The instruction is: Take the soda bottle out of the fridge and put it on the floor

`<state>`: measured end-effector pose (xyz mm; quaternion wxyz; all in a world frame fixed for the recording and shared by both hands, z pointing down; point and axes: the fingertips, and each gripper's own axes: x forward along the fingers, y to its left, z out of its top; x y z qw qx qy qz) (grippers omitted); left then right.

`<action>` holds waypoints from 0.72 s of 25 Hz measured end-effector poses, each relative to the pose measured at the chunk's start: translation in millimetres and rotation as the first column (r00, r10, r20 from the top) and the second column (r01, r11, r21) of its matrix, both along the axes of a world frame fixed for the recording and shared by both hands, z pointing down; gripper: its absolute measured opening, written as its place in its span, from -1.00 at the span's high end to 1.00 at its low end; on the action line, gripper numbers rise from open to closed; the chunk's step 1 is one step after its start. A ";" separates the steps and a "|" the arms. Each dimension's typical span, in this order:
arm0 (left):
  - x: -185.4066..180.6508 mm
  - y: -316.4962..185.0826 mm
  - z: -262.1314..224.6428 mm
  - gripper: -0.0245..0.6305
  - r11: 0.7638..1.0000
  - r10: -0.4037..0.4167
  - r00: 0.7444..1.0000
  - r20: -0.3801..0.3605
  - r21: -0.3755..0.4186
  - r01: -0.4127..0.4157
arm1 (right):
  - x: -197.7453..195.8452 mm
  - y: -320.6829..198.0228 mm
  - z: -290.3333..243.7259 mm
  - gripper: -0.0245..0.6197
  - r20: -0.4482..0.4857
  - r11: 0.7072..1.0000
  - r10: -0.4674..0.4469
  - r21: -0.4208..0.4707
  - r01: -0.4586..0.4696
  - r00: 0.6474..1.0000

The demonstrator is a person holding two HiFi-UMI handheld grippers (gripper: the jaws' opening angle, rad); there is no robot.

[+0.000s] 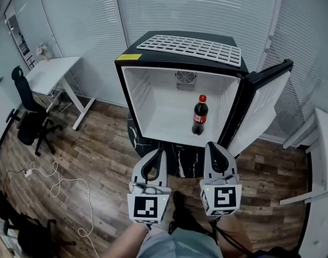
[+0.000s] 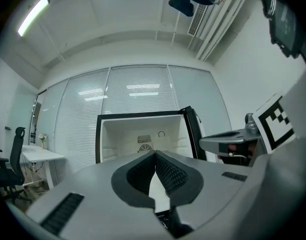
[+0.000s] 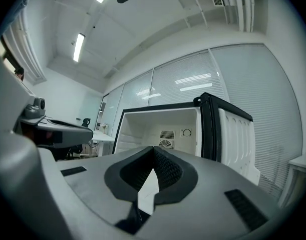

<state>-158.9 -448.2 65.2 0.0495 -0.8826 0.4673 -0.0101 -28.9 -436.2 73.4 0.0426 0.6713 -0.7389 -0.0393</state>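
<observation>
Inside the open fridge [image 1: 153,93] stands a dark, red-capped soda bottle [image 1: 199,115], left gripper [image 1: 160,151] and right gripper [image 1: 210,145] closed.

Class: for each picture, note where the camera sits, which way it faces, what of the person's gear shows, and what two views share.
Head view: on the head, looking steeply down at the open fridge and soda bottle; left gripper and right gripper show.
Left gripper view: on that gripper, facing the fridge along shut jaws; right gripper at its right.
Right gripper view: likewise facing the fridge; shut jaws, left gripper at its left.
Shared: all three show the fridge's open inside.
</observation>
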 end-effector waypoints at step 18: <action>33.1 -126.0 11.9 0.88 1.000 0.015 1.000 0.005 -0.026 -0.015 | 37.2 -136.0 1.2 0.52 -0.003 0.997 0.071 -0.013 -0.071 0.997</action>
